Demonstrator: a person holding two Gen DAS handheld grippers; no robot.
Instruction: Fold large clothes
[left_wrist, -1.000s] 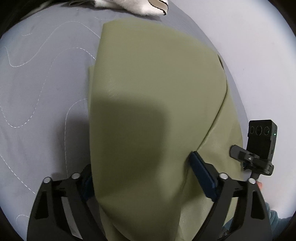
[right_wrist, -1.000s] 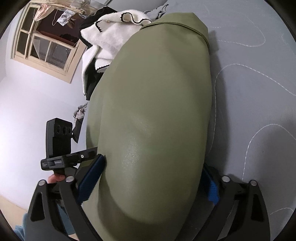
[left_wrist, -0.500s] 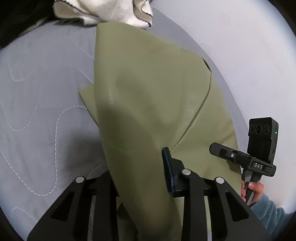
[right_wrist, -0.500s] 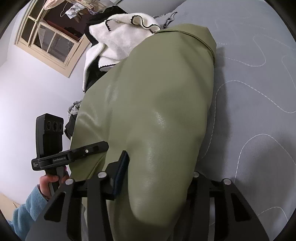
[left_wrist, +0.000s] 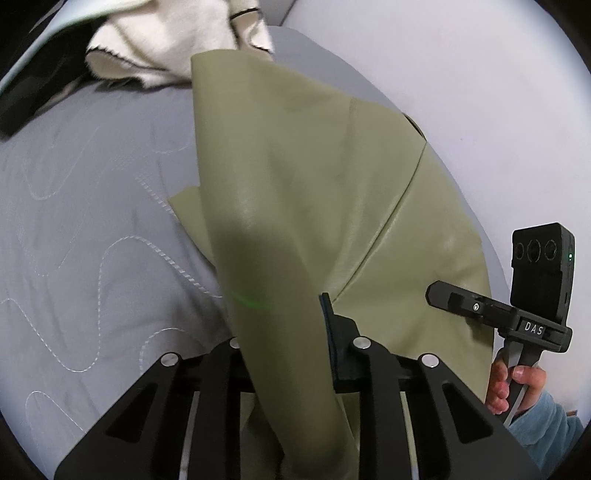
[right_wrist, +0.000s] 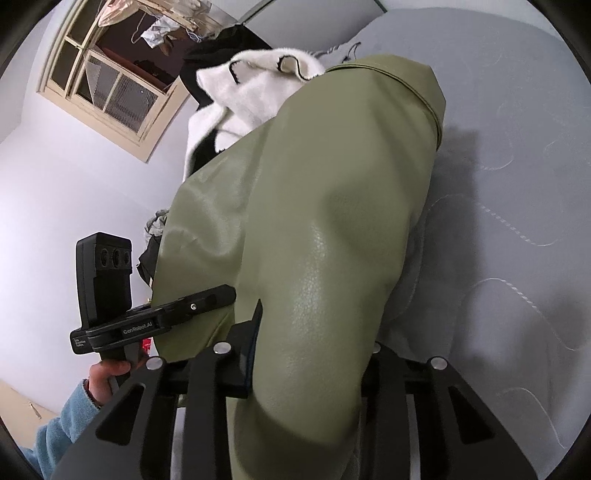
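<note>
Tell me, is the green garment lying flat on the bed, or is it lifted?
Partly lifted. Both grippers pinch the near end of the garment, which bulges upward; its far end rests on the bed.

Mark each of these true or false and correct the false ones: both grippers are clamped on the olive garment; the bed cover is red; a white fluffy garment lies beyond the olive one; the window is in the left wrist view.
1. Both the left gripper and the right gripper are clamped on the olive garment. True; their jaws have just been closing, fabric bunched between them.
2. The bed cover is red. False: it is grey with pale wavy stitching.
3. A white fluffy garment lies beyond the olive one. True.
4. The window is in the left wrist view. False: it shows only in the right wrist view.
</note>
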